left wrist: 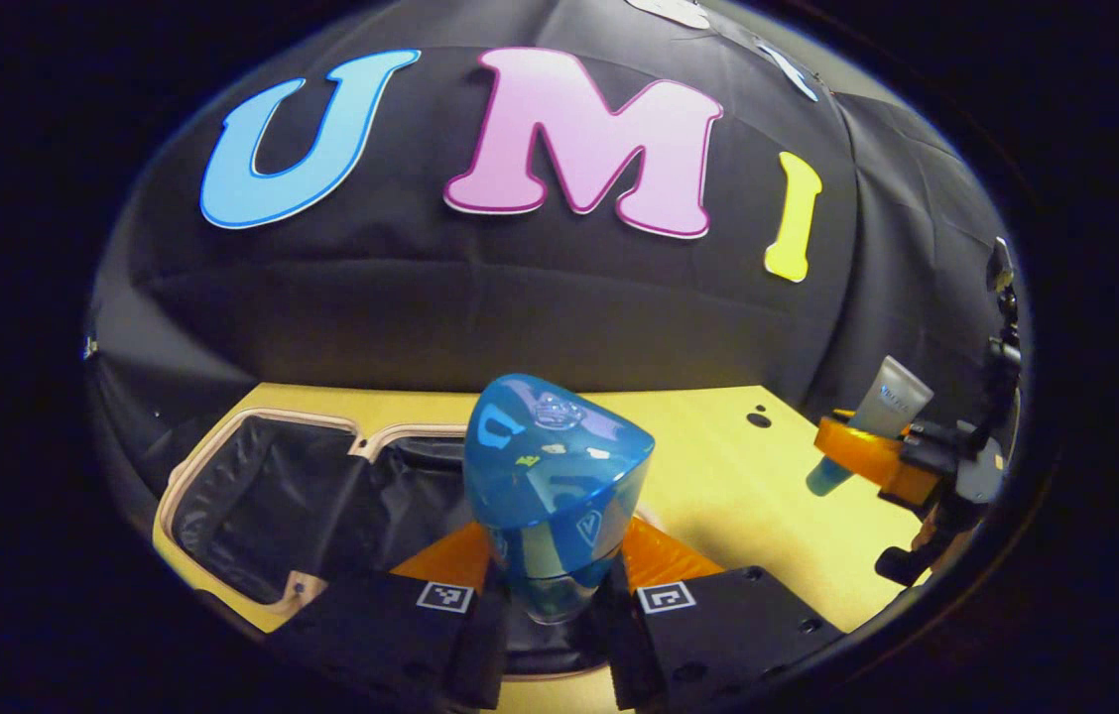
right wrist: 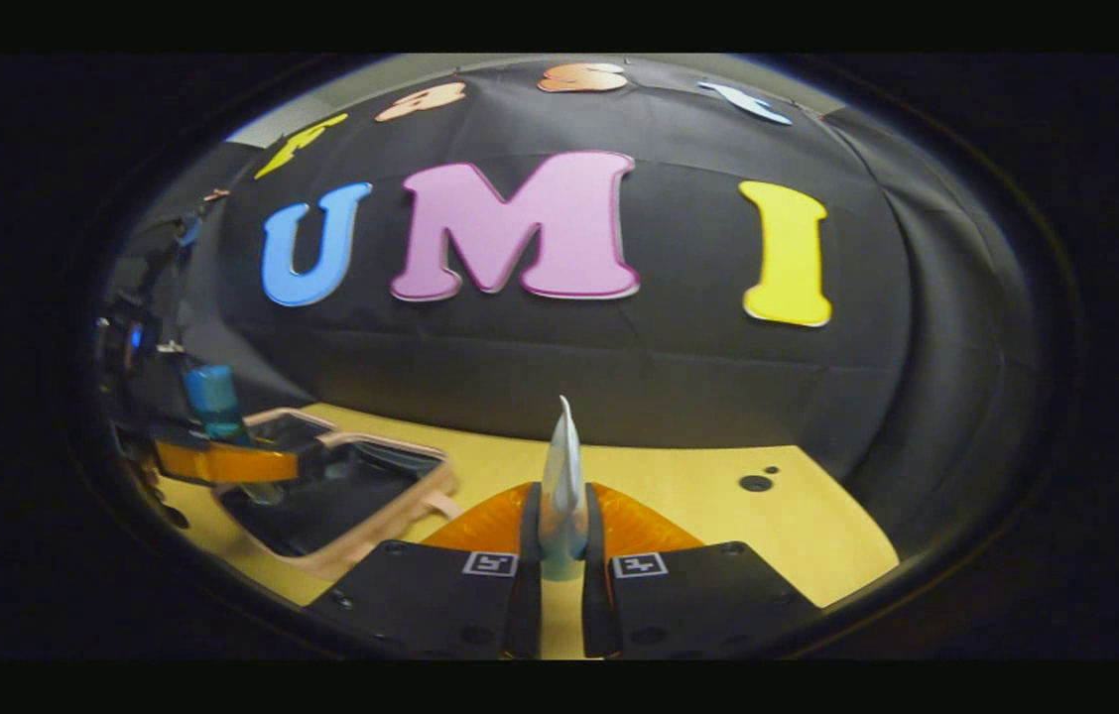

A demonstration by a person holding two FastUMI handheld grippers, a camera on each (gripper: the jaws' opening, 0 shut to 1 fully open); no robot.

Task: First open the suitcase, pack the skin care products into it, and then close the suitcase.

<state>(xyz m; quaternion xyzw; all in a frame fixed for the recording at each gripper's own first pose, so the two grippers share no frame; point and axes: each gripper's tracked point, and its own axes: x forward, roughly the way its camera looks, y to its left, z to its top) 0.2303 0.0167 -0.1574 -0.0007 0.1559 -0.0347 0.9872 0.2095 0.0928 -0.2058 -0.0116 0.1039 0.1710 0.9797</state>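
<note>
My left claw point(left wrist: 553, 585) clamps a blue bottle point(left wrist: 553, 476) | my right claw point(right wrist: 560, 555) pinches a pale tube point(right wrist: 561, 486) | open suitcase point(left wrist: 252, 506) lies on the yellow bench point(left wrist: 728, 476) | black cloth wall point(left wrist: 520, 307) behind.

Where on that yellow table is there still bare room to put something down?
The yellow table is bare from the open suitcase rightward to the black cloth wall, apart from two small dark holes. The near-left side is crowded: the suitcase fills it.
</note>
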